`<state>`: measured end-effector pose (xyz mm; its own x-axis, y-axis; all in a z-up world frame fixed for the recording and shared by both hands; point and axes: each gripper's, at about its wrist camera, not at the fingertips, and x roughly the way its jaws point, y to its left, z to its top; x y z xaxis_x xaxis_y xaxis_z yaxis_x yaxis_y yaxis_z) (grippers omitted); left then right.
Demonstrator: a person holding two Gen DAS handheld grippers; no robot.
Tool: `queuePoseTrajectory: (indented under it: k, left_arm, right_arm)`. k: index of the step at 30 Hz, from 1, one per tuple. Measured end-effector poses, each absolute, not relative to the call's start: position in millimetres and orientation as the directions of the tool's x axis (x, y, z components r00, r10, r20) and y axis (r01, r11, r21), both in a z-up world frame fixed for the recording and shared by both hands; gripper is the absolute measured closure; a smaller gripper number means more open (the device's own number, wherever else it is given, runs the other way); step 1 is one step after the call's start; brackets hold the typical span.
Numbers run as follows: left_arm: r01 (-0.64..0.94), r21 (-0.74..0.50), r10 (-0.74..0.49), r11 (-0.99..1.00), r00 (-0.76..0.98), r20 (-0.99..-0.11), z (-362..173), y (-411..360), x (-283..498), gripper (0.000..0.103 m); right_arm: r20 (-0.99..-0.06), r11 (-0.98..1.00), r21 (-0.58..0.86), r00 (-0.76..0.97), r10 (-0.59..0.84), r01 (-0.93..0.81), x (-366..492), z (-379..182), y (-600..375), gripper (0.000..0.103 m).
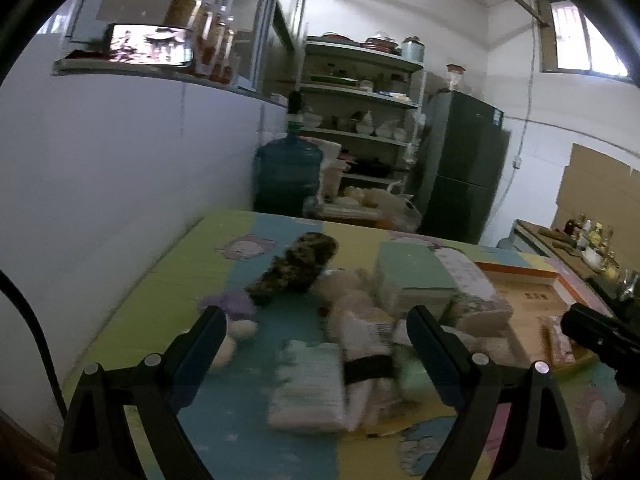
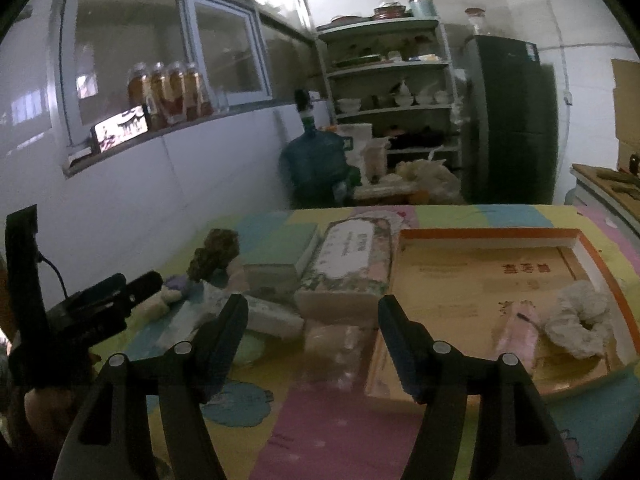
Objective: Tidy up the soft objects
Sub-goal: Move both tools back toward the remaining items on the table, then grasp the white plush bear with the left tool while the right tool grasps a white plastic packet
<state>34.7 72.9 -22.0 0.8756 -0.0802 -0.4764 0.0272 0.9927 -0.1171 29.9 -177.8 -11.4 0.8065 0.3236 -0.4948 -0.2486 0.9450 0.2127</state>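
A: How did the right gripper [image 2: 312, 320] stand?

B: Its jaws were spread wide, both black fingers [image 2: 224, 332] clear of everything. They hung above the patterned mat [image 2: 340, 432] on the worktop, and I saw nothing pressed between them. A clear wrapped packet [image 2: 332, 352] lay on the mat below the gap, too blurred to name.

A: And the left gripper [image 1: 316, 332]?

B: Wide too, and empty. Under it lay a pile of soft things: a white folded cloth [image 1: 308, 384] nearest, a pale roll with a black band [image 1: 368, 364] just beside it, and something light green [image 1: 412, 376] by the right-hand finger. All of it was smeared by blur.

A: Where was the rest of the soft stuff?

B: Farther back sat a dark mottled plush [image 1: 296, 264], with a small purple and cream toy [image 1: 236, 312] near its lower end. To the right stood a green-topped box [image 1: 412, 272] touching a floral tissue pack [image 2: 348, 264].

A: Anything already sorted?

B: In the shallow orange-rimmed tray [image 2: 480, 236], to the right, lay a white fluffy scrunchie [image 2: 580, 320] with a pink packet [image 2: 516, 332] just beside it. Both rested near the tray's near right corner.
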Motion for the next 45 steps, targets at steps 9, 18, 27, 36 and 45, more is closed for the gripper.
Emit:
queuePoseTrajectory:
  k: [9,18,27,36,45]
  left_arm:
    - [0.035,-0.097,-0.08,0.995,0.859,-0.505,-29,110,39,0.011]
    - [0.147,-0.09,-0.171,0.985,0.765,-0.62,-52,138,83,0.011]
    - [0.164,-0.065,-0.161,0.984,0.684,-0.712,-78,142,119,0.018]
    - [0.16,-0.068,-0.158,0.985,0.658,-0.737,-88,145,117,0.044]
    - [0.169,-0.114,-0.2,0.979,0.696,-0.69,-87,155,104,0.053]
  right_arm:
    - [-0.516,0.933,0.198,0.778,0.359,-0.3,39,-15,-150,0.033]
    - [-0.539,0.926,0.208,0.753,0.378,-0.316,48,-23,-136,0.033]
    - [-0.552,0.93,0.198,0.748,0.368,-0.311,55,-27,-129,0.033]
    - [-0.576,0.926,0.193,0.727,0.375,-0.324,66,-34,-118,0.033]
    - [-0.629,0.904,0.113,0.674,0.386,-0.412,80,-42,-103,0.033]
